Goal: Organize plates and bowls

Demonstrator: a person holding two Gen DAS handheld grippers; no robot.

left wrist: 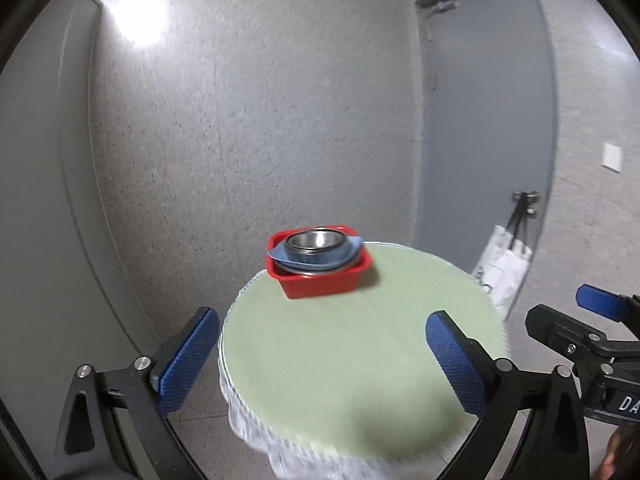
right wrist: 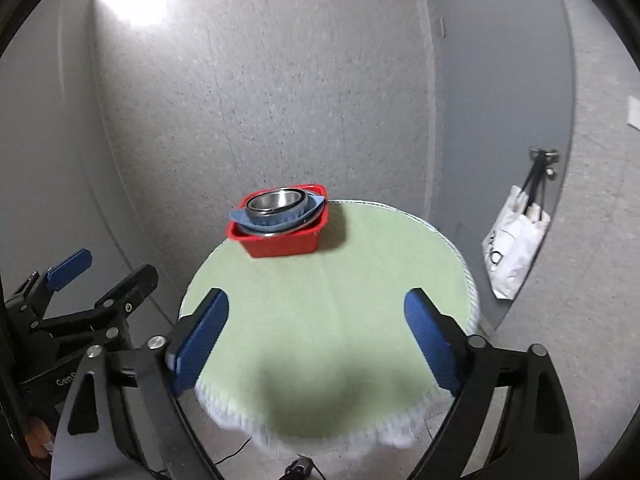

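Observation:
A red square tub [left wrist: 320, 282] [right wrist: 282, 242] stands at the far edge of a round green-topped table [left wrist: 340, 360] [right wrist: 332, 320]. A blue plate [left wrist: 320, 258] [right wrist: 276, 218] lies tilted in it, with a steel bowl [left wrist: 316, 242] [right wrist: 276, 200] on top. My left gripper [left wrist: 320, 340] is open and empty, held back above the table's near side. My right gripper [right wrist: 316, 320] is open and empty, also above the near side. Each gripper shows in the other's view: the right one [left wrist: 572, 312] and the left one [right wrist: 108, 268].
A grey speckled wall is behind the table. A grey door [left wrist: 492, 120] is at the right, with a white tote bag [left wrist: 504, 272] [right wrist: 516, 236] hanging from its handle. The table has a white lace skirt [right wrist: 360, 440]. A cable lies on the floor [right wrist: 232, 456].

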